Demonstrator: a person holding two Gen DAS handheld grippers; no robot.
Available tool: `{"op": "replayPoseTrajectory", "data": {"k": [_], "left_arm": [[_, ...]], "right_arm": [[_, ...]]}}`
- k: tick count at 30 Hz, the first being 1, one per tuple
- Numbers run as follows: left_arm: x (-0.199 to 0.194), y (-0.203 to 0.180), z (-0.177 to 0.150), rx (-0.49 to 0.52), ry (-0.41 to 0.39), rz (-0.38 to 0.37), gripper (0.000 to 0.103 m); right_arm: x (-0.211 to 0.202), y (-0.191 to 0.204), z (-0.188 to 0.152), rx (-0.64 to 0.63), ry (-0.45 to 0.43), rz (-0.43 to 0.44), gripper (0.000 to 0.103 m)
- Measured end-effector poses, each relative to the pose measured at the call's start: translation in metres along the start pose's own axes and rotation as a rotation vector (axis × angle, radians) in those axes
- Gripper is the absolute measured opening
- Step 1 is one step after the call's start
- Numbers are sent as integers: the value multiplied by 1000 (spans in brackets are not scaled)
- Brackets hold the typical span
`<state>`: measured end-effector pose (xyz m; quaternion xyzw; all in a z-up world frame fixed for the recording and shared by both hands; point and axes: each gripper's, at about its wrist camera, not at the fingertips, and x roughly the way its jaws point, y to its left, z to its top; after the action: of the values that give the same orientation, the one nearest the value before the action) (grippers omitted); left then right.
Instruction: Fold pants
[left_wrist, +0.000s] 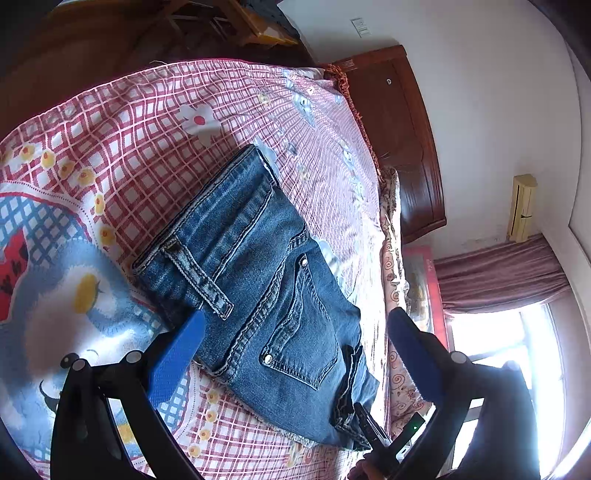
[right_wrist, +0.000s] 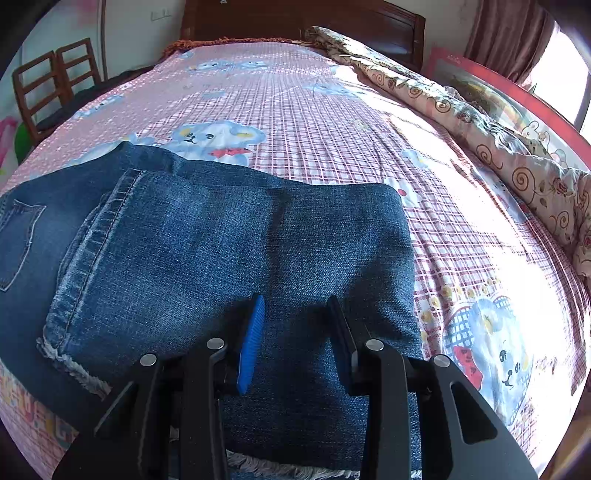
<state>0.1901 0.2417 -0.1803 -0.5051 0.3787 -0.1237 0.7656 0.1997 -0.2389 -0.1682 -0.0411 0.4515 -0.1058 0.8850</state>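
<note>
Bedroom w/ a wooden headboard (right_wrist: 303, 18) and a pink checked bedsheet (right_wrist: 314, 96) printed w/ blue bears – that's my work surface. A rolled floral quilt (right_wrist: 480, 122) lies along the far side, chairs (right_wrist: 48, 81) stand off by the wall.

The pants (left_wrist: 255, 280) – blue jeans – lie on the sheet near the bed's edge, already doubled over: from the left wrist cam I see waistband, belt loop and back pocket on top of a compact bundle, and the right wrist cam shows a leg panel w/ frayed hem folded across the rest. I judge the task mostly done; prob. one last fold or a bit of smoothing is left, since the stack looks slightly skewed.

My left gripper (left_wrist: 295, 332) hovers over the bundle, jaws spread wide, holding nothing. My right gripper (right_wrist: 295, 314) sits low over the denim, jaws parted moderately, nothing pinched btw them; whether the tips touch the cloth I can't tell.
</note>
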Motion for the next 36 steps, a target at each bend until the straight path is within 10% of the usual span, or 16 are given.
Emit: {"op": "replayPoseTrajectory", "data": {"k": [6, 21, 23, 25, 34, 36], "left_arm": [[-10, 4, -3, -37, -62, 125, 95], [19, 15, 15, -117, -96, 116, 101], [20, 11, 11, -92, -117, 160, 87], [26, 22, 8, -140, -103, 201, 32], [20, -10, 13, -120, -173, 89, 20], [20, -33, 14, -60, -179, 84, 20]], "right_arm": [[0, 1, 0, -10, -4, -6, 34], [0, -1, 0, -9, -9, 7, 34], [0, -3, 0, -6, -8, 18, 34], [0, -4, 0, -5, -7, 24, 34], [0, -10, 3, 19, 4, 59, 35], [-3, -18, 7, 53, 15, 103, 62]]}}
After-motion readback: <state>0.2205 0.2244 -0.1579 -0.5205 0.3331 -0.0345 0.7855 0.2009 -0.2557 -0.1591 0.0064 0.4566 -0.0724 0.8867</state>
